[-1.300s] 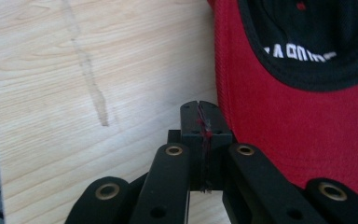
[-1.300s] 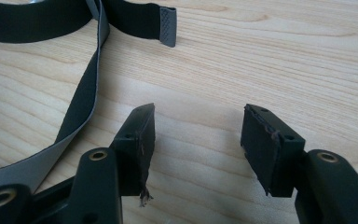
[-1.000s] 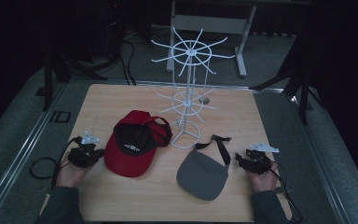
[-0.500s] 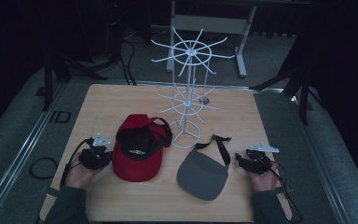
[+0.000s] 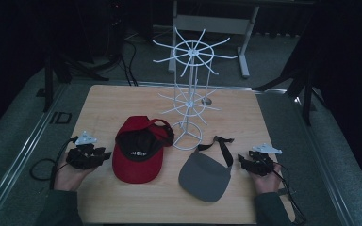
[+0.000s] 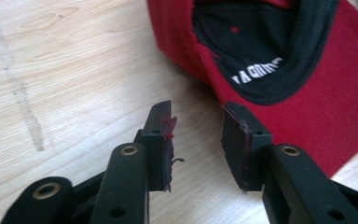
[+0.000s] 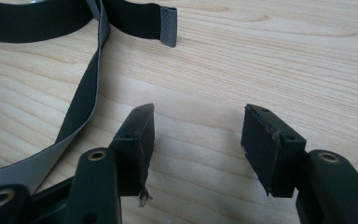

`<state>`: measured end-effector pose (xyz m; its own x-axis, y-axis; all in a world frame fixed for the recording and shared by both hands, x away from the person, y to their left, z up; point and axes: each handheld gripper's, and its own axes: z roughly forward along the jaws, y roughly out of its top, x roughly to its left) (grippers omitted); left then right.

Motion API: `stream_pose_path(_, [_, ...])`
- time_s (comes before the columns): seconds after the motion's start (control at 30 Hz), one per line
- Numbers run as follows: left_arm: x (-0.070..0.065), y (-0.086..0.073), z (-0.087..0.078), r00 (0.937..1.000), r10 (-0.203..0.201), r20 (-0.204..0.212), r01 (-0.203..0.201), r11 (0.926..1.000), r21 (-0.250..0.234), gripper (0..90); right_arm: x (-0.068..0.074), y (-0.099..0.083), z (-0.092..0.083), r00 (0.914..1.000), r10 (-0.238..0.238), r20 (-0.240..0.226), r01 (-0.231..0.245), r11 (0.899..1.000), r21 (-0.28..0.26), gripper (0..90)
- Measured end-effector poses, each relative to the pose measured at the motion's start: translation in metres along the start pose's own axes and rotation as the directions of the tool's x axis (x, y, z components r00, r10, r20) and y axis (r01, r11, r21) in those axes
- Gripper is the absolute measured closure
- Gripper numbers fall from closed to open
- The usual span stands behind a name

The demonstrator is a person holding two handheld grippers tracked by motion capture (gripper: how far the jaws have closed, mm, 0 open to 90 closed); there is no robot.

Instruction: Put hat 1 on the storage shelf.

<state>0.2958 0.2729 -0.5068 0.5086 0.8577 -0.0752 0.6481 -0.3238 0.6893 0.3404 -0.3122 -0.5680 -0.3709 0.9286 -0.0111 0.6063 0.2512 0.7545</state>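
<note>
A pale wooden table (image 5: 122, 101) with a fine straight grain is seen from above. Toward its far middle a white wire rack (image 5: 190, 92) stands upright: a thin post on a ring base, with two tiers of thin spokes that radiate like wheels, the upper wider than the lower. No item is seen hanging on the spokes.

Just left of the rack's base a red cloth cap (image 5: 139, 151) lies upside down, its hollow turned up so that the black lining and a line of white lettering are shown; its flat brim points toward the near edge. In front of the rack, to the right, a grey visor (image 5: 204, 175) lies flat, its smooth curved brim toward the person and its black strap (image 5: 222, 148) looped toward the rack.

The left gripper (image 5: 104, 155) is held low beside the cap. In the left gripper view its black, blocky, frayed-edged jaws are spread, with bare wood between them and one tip at the cap's edge. The right gripper (image 5: 241, 160) rests just beside the visor's strap; its jaws are likewise spread over bare wood, with nothing pinched.
</note>
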Motion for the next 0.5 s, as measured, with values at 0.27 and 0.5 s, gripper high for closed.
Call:
stream_pose_path(0.27, [-0.0035, -0.0043, 0.0072, 0.9964, -0.016, 0.083, 0.014, 0.9997, 0.017, 58.8, 0.0002, 0.0, 0.0, 1.0, 0.0, -0.002, 0.0, 1.0, 0.002, 43.6])
stream_pose_path(0.5, [-0.0039, -0.0065, 0.0058, 0.9922, -0.03, 0.121, 0.03, 0.9995, 0.003, 56.0, 0.0003, 0.0, 0.0, 1.0, 0.0, -0.002, 0.0, 1.0, 0.002, 43.5])
